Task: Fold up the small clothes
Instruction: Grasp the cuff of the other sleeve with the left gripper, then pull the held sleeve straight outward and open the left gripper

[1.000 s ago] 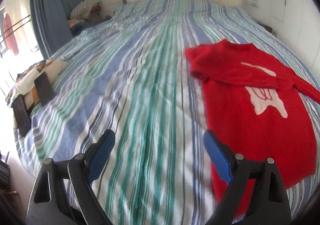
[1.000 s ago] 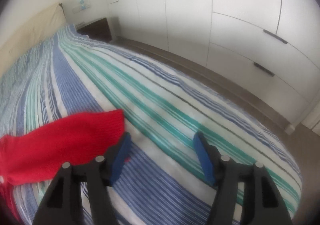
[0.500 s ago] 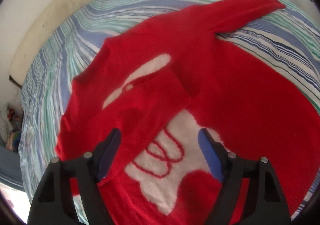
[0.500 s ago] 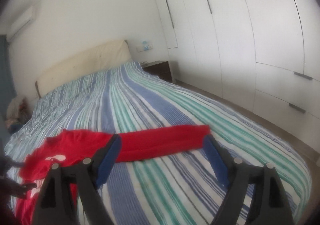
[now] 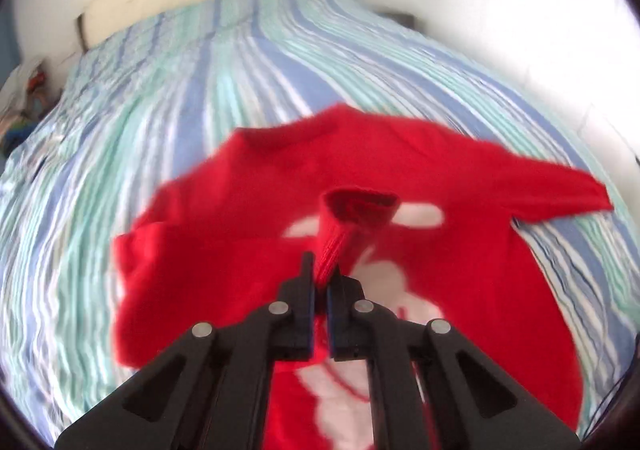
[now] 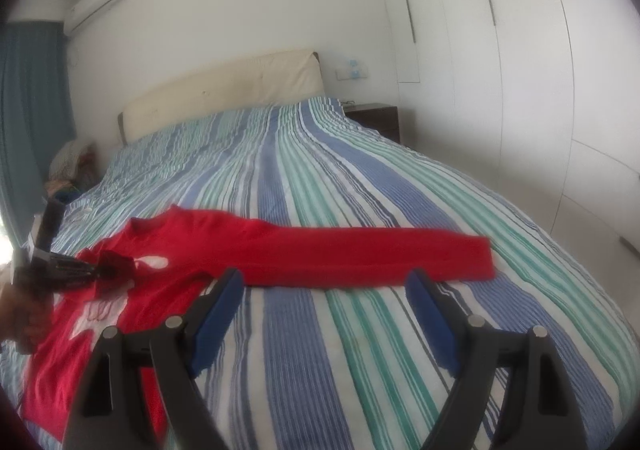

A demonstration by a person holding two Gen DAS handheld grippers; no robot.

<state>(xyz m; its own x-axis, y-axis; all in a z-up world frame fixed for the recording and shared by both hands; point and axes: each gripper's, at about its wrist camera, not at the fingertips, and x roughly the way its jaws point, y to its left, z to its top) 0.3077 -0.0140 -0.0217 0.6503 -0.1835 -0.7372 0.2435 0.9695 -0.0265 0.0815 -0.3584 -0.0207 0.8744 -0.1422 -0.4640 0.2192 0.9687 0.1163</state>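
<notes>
- The red sweater lies face-up on the striped bed near its foot — one sleeve stretched flat sideways, so you can take it next.
- The other sleeve's cuff sits over the white chest motif, apparently mid-fold across the body.
- Your left tool has just clamped tight — its jaws pinch that cuff's ribbing.
- Your right tool stands spread wide and grips nothing; it hovers just short of the outstretched sleeve.
</notes>
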